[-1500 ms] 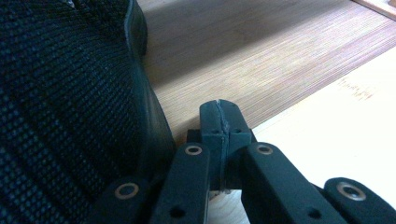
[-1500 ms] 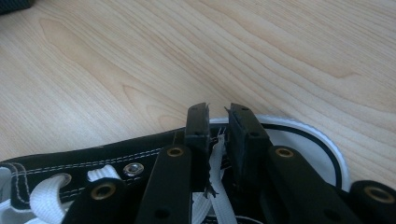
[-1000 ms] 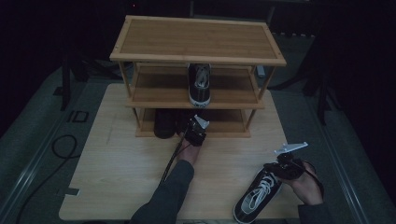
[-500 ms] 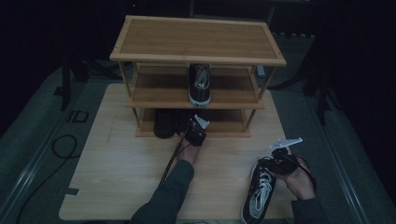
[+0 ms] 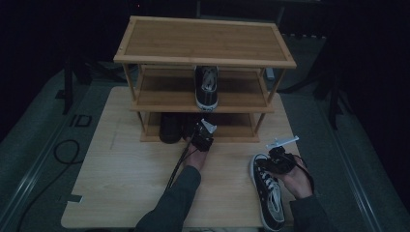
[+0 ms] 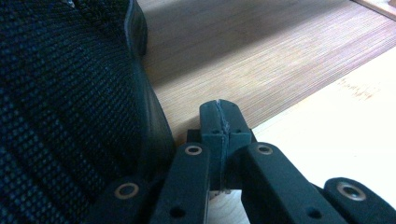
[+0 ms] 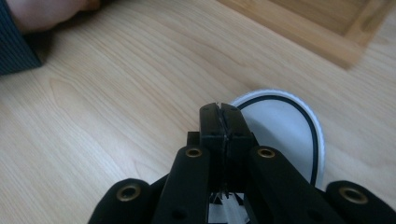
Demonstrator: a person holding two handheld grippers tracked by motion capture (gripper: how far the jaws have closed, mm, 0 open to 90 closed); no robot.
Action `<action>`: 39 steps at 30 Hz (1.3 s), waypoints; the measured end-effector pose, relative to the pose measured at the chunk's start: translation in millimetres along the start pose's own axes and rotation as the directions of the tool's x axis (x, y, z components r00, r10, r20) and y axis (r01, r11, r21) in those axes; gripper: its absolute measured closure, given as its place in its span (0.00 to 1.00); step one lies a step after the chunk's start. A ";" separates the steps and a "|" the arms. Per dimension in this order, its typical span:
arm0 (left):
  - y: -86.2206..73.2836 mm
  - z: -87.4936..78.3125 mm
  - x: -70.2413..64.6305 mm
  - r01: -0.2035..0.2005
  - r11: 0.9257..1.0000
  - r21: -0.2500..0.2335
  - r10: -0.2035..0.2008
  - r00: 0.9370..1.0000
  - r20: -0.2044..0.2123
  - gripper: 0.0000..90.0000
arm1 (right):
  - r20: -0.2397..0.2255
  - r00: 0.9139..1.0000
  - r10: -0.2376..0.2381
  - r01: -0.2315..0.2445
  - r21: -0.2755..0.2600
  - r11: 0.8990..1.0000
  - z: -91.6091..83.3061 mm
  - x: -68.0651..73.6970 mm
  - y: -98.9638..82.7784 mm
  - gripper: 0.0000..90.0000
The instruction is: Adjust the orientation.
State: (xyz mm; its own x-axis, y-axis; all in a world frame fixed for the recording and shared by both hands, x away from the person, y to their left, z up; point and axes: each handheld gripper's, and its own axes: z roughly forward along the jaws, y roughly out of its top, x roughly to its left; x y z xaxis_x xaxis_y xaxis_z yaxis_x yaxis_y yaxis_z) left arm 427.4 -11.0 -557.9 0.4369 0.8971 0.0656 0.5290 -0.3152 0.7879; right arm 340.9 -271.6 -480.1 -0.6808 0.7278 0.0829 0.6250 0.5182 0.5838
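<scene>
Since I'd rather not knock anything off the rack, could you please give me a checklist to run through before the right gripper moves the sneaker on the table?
1. Right gripper jaws shut: ok, closed above the sneaker's toe end.
2. Grip on the sneaker: cannot tell; in the right gripper view the white toe cap lies beyond the closed tips, and laces may be pinched.
3. Left gripper out of the way: not ok, it sits at the bottom shelf, shut, beside a dark knit shoe.
4. Free space on the middle shelf: ok, beside the sneaker already there.
5. Rack standing upright: ok.
</scene>
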 end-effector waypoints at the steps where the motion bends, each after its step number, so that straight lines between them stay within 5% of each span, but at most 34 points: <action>1: 0.0 0.0 0.0 0.000 1.000 0.000 0.000 1.000 0.000 1.00 | -0.001 1.000 -0.004 0.004 -0.003 1.000 1.7 0.6 2.9 1.00; 21: 0.0 0.0 0.2 0.000 1.000 0.001 0.000 1.000 0.004 1.00 | -0.043 0.993 -0.107 0.107 -0.005 0.994 40.9 20.1 61.2 1.00; 29: 0.0 0.0 0.1 0.001 1.000 0.000 -0.001 1.000 0.004 1.00 | -0.069 0.994 -0.086 0.086 -0.005 0.996 46.3 18.0 58.1 0.97; 39: -0.1 -0.1 0.1 0.001 1.000 0.001 -0.001 1.000 0.003 1.00 | -0.064 0.997 -0.051 0.048 -0.057 0.997 24.6 10.9 45.9 0.91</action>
State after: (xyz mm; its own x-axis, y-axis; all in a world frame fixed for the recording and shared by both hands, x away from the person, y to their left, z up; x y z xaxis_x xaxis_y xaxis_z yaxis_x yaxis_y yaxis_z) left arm 427.3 -10.8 -557.9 0.4384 0.8966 0.0629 0.5300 -0.3144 0.7876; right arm 371.6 -228.7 -472.2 -0.7350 0.6701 0.1039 0.5689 0.5259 0.6323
